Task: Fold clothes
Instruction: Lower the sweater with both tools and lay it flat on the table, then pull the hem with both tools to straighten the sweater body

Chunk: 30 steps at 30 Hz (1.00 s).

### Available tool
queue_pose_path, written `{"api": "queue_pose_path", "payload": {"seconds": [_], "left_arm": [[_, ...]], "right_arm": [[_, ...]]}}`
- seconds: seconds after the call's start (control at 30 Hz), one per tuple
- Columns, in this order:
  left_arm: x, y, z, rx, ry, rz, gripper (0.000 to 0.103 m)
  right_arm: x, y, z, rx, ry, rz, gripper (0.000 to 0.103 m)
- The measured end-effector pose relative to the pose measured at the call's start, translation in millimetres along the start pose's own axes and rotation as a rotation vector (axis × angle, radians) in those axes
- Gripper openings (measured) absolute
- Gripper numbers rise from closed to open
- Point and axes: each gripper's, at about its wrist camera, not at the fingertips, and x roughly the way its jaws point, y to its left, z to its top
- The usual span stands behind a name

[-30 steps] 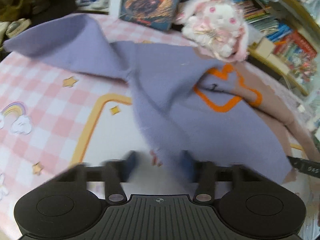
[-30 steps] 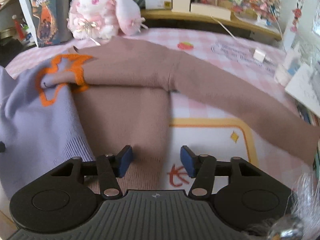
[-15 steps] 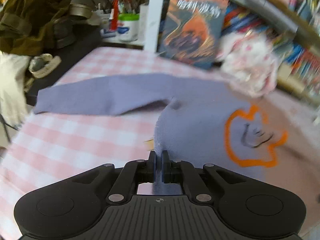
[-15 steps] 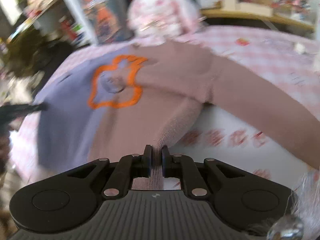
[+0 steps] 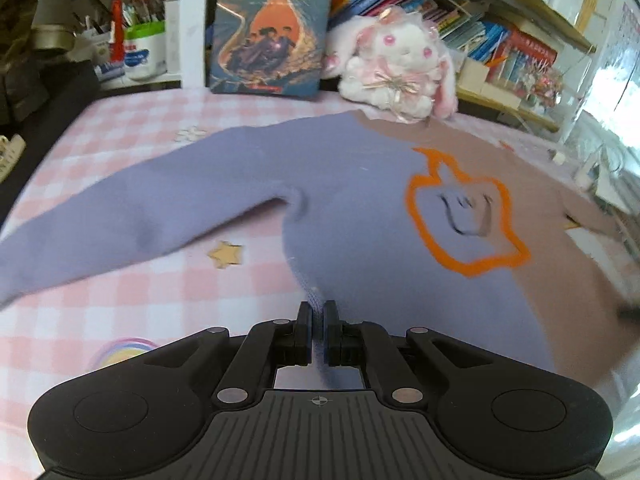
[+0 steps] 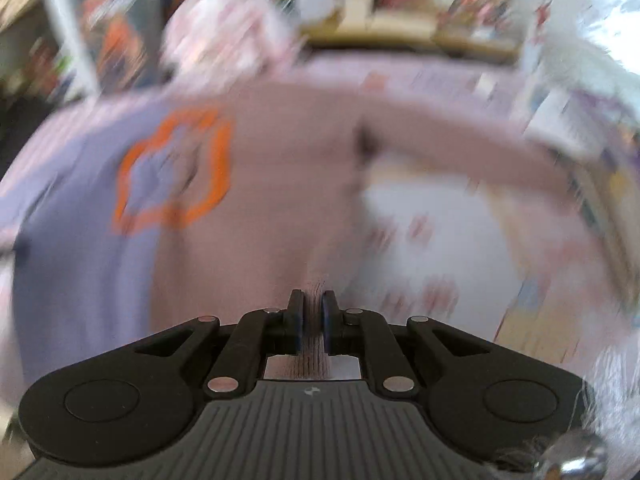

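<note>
A two-tone sweater [image 5: 360, 200], purple on its left half and dusty pink on its right, with an orange outlined figure on the chest, lies spread front up on the pink checked cloth. My left gripper [image 5: 318, 312] is shut on the purple hem corner. My right gripper [image 6: 312, 304] is shut on the pink hem [image 6: 314, 280]. The purple sleeve [image 5: 120, 216] stretches out to the left, the pink sleeve [image 6: 460, 140] to the right. The right wrist view is motion-blurred.
A plush bunny [image 5: 396, 68] and a standing book [image 5: 272, 28] sit at the table's far edge behind the sweater. Bookshelves [image 5: 500, 40] run along the back right. A tub of pens [image 5: 140, 52] stands at the back left. The pink checked cloth [image 5: 100, 304] lies under everything.
Both grippers closed from open onto the sweater's hem corners, then pulled it back; the sweater now lies flatter and more spread out. The right view is still moving.
</note>
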Motion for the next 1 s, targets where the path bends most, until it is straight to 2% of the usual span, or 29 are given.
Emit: {"api": "queue_pose_path", "payload": {"seconds": [0.13, 0.27, 0.43, 0.57, 0.67, 0.8, 0.87, 1.0], "left_arm": [[4, 10, -6, 0.028, 0.020, 0.005, 0.003], [6, 12, -13, 0.044, 0.033, -0.011, 0.004], [4, 12, -23, 0.059, 0.035, -0.032, 0.004], [0, 17, -31, 0.024, 0.035, -0.041, 0.004], [2, 20, -28, 0.022, 0.036, -0.031, 0.004], [10, 28, -19, 0.003, 0.024, -0.006, 0.004], [9, 32, -17, -0.012, 0.030, -0.022, 0.004], [5, 37, -21, -0.031, 0.041, -0.046, 0.006]], "right_arm": [[-3, 11, -34, 0.092, 0.053, 0.060, 0.008], [-4, 15, -48, 0.145, 0.038, 0.015, 0.008], [-1, 2, -47, 0.235, -0.019, -0.078, 0.009], [9, 5, -41, 0.225, -0.056, -0.137, 0.009], [18, 8, -35, 0.211, -0.076, -0.149, 0.009], [12, 16, -39, 0.174, -0.028, -0.087, 0.009], [7, 22, -43, 0.137, -0.004, -0.047, 0.009], [9, 22, -46, 0.150, 0.018, -0.057, 0.010]]}}
